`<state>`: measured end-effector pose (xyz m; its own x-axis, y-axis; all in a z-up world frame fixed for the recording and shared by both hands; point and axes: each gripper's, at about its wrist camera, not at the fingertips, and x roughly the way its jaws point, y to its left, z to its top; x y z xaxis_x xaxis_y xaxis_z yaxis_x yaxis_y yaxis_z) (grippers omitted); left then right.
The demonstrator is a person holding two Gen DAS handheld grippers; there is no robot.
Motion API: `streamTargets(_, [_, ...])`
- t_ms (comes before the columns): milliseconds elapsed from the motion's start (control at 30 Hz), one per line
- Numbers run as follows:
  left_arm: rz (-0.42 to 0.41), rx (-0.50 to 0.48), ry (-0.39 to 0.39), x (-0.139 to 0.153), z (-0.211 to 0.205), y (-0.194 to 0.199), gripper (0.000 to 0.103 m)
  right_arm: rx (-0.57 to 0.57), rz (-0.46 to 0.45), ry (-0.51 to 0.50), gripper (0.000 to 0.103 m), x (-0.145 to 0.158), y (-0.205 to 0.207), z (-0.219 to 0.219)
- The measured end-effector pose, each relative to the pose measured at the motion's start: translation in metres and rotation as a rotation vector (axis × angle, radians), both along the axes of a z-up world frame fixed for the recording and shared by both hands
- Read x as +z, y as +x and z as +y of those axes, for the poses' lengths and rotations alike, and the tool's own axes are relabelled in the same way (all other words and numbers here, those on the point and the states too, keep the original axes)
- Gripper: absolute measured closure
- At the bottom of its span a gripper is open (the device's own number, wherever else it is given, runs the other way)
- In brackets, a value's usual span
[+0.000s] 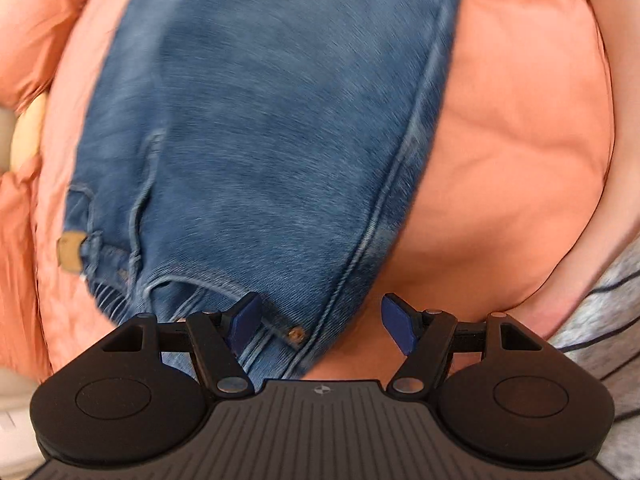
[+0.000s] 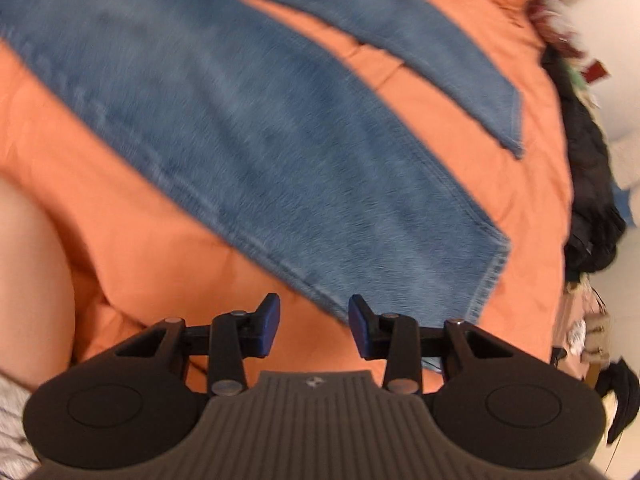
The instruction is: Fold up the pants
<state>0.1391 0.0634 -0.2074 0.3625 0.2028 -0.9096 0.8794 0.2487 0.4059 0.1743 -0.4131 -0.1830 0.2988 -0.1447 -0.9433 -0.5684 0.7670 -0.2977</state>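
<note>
Blue jeans [image 1: 256,128] lie flat on an orange bed cover [image 1: 512,128]. In the left wrist view the waistband end is nearest, with a tan patch [image 1: 70,254] at the left and a copper rivet [image 1: 296,334] by the side seam. My left gripper [image 1: 320,320] hangs open just over that waist corner, the denim edge lying under the gap, pads apart from it. In the right wrist view both legs [image 2: 280,152] spread apart. My right gripper [image 2: 314,326] is open over the cover, its right finger [image 2: 362,330] beside the near leg's hem corner [image 2: 492,264].
A heap of dark clothes [image 2: 588,200] lies along the bed's right edge, with a pale wall behind. A person's grey striped garment [image 1: 608,312] shows at the lower right of the left wrist view. Orange cover [image 2: 140,240] surrounds the jeans.
</note>
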Motion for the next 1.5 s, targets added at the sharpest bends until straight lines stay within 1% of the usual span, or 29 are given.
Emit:
streamTargets(67, [-0.017,-0.015,0.011,-0.007,0.001,0.002,0.019,0.024,0.007,-0.005,0.068,-0.012,0.003,0.001])
streamTargets(167, [-0.040,-0.035,0.027,-0.012,0.002,0.002,0.013,0.052,0.047,-0.023,0.069,-0.032,0.008,0.003])
streamTargets(200, [-0.055,-0.041,0.040,-0.013,0.003,0.002,0.011,0.067,0.045,-0.041,0.069,-0.038,0.008,0.004])
streamTargets(267, [-0.077,-0.028,0.052,-0.015,0.002,0.002,0.011,0.084,0.015,-0.066,0.068,-0.045,0.009,0.007])
streamTargets(300, [-0.089,-0.021,0.050,-0.013,0.002,0.001,0.019,0.081,-0.001,-0.073,0.074,-0.047,0.009,0.008])
streamTargets(333, [-0.108,-0.018,0.039,-0.010,0.003,0.000,0.036,0.082,-0.014,-0.083,0.082,-0.047,0.009,0.009])
streamTargets(367, [-0.132,-0.018,0.020,-0.005,0.006,-0.003,0.042,0.086,-0.025,-0.099,0.085,-0.048,0.008,0.011])
streamTargets(433, [-0.168,0.005,-0.039,0.007,0.014,-0.007,0.063,0.100,-0.063,-0.121,0.094,-0.045,0.002,0.013])
streamTargets(533, [-0.256,0.042,-0.119,0.034,0.024,-0.012,0.073,0.073,-0.150,-0.130,0.098,-0.026,-0.004,0.013])
streamTargets(633, [-0.348,0.115,-0.204,0.070,0.029,-0.006,0.076,0.042,-0.264,-0.148,0.101,0.002,-0.004,0.015])
streamTargets(733, [-0.417,0.199,-0.278,0.109,0.026,0.015,0.077,0.008,-0.384,-0.178,0.102,0.038,0.008,0.019])
streamTargets(800, [-0.437,0.253,-0.315,0.133,0.029,0.038,0.077,-0.021,-0.453,-0.195,0.102,0.062,0.028,0.021])
streamTargets(867, [-0.460,0.303,-0.351,0.157,0.029,0.063,0.077,-0.055,-0.500,-0.210,0.103,0.082,0.053,0.022])
streamTargets(933, [-0.473,0.341,-0.374,0.171,0.028,0.086,0.077,-0.089,-0.526,-0.225,0.103,0.094,0.084,0.025])
streamTargets(1000, [-0.465,0.387,-0.385,0.177,0.025,0.114,0.077,-0.117,-0.533,-0.241,0.103,0.099,0.116,0.030])
streamTargets(1067, [-0.453,0.425,-0.382,0.175,0.020,0.136,0.077,-0.139,-0.522,-0.263,0.103,0.094,0.151,0.035])
streamTargets(1100, [-0.450,0.435,-0.368,0.170,0.019,0.153,0.077,-0.141,-0.516,-0.281,0.103,0.089,0.170,0.038])
streamTargets(1167, [-0.448,0.441,-0.334,0.153,0.019,0.176,0.077,-0.135,-0.515,-0.316,0.103,0.078,0.201,0.045])
streamTargets(1200, [-0.449,0.447,-0.321,0.143,0.019,0.179,0.077,-0.130,-0.516,-0.331,0.103,0.071,0.217,0.048])
streamTargets(1267, [-0.429,0.463,-0.300,0.121,0.023,0.204,0.077,-0.122,-0.507,-0.346,0.103,0.060,0.245,0.054])
streamTargets(1367, [-0.371,0.496,-0.281,0.089,0.030,0.233,0.077,-0.093,-0.461,-0.365,0.103,0.033,0.280,0.063])
streamTargets(1500, [-0.284,0.521,-0.267,0.047,0.039,0.266,0.077,-0.064,-0.406,-0.389,0.103,-0.015,0.319,0.076])
